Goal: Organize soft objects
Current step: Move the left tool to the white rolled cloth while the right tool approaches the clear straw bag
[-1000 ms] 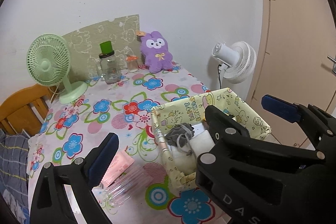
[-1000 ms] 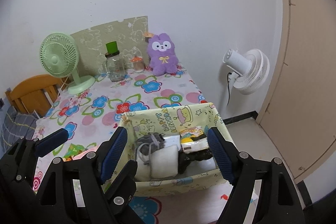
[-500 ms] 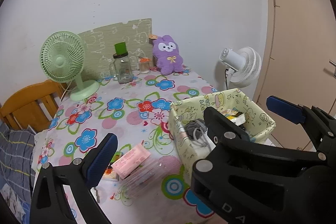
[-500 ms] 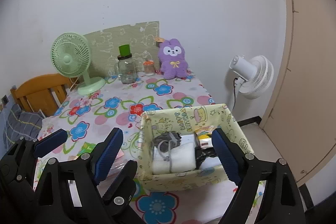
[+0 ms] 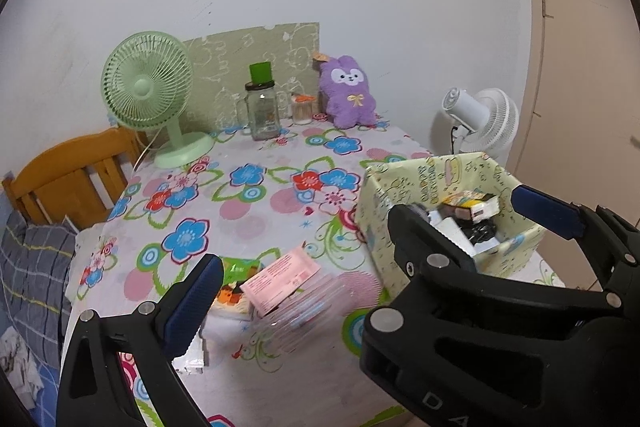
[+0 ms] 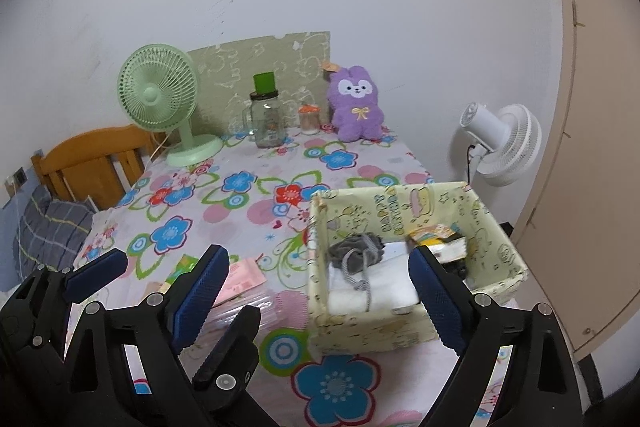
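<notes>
Storage box [image 6: 404, 327] near table edge [image 6: 460, 359]

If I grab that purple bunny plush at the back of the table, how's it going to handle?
The bunny plush looks fuzzy and stuffed, so it should squash under the tongs and weigh little. It stands propped near the wall, so a push would probably topple it, not slide it. Its fur should grip well, not slip.
</notes>
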`<state>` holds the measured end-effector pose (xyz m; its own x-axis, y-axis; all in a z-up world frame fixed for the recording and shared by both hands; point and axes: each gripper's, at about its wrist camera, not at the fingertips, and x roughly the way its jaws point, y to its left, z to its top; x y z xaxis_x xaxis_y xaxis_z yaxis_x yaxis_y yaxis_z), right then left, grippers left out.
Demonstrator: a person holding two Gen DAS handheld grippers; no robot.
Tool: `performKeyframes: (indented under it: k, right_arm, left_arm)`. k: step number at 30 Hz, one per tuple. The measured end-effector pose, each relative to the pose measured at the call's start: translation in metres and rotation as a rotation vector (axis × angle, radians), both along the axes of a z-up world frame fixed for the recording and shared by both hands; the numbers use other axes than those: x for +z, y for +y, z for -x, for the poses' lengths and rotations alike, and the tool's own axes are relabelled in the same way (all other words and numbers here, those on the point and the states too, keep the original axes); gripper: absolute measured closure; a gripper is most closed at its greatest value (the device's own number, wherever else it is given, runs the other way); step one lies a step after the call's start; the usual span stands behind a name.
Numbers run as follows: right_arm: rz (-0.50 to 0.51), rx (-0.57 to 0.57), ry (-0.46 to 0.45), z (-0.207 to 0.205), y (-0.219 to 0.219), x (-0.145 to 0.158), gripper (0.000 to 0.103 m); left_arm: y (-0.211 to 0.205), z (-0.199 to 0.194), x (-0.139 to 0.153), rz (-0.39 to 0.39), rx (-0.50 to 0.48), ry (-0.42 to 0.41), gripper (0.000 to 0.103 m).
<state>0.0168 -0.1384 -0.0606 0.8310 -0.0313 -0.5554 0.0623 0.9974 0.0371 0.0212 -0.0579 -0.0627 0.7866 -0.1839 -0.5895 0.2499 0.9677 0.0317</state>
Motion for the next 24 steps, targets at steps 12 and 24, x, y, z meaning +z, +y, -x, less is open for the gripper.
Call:
performKeyframes:
  k: [12,24]
  right_arm:
    - [0.0,0.061,0.004,-0.004,0.027,-0.022,0.01]
    - [-0.008,0.123,0.048,-0.017,0.059,-0.044,0.01]
  left_arm:
    - [0.029,-0.001,-0.023,0.002,0.05,0.024,0.001]
    - [0.06,-0.009,-0.044,-0.017,0.117,0.077,0.001]
